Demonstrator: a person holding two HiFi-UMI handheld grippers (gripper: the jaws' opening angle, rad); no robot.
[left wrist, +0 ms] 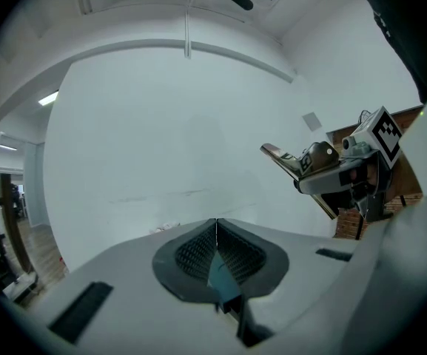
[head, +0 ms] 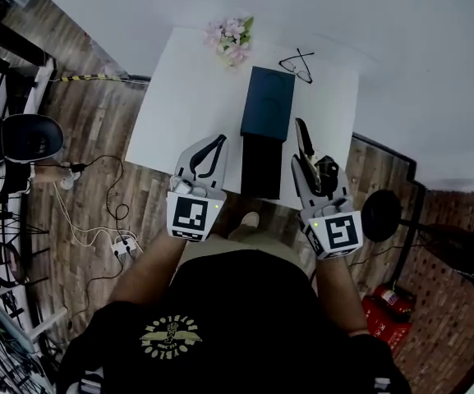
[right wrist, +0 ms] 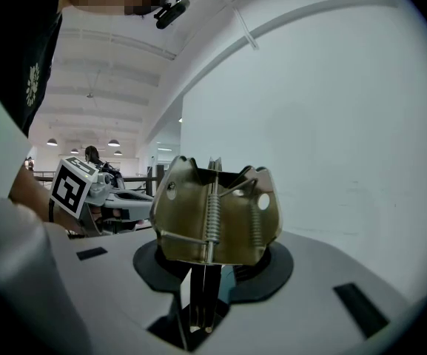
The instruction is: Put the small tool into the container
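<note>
A small brass-coloured metal tool (right wrist: 217, 213) with a coil spring stands upright between the jaws of my right gripper (right wrist: 209, 265), which is shut on it. From the head view, that gripper (head: 302, 134) hovers over the table's near right edge, just right of the container, with the tool (head: 307, 153) along its jaws. The container is a dark blue box (head: 267, 103) with a black part (head: 261, 167) lying in front of it. My left gripper (head: 217, 144) is held left of the container; its pads (left wrist: 198, 254) meet with nothing between them. The left gripper view shows the right gripper (left wrist: 331, 172) raised in the air.
A white table (head: 187, 97) stands against a pale wall. On it lie a pink flower bunch (head: 231, 39) at the back and a pair of glasses (head: 297, 64) at the back right. Cables and a power strip (head: 123, 246) lie on the wooden floor at left.
</note>
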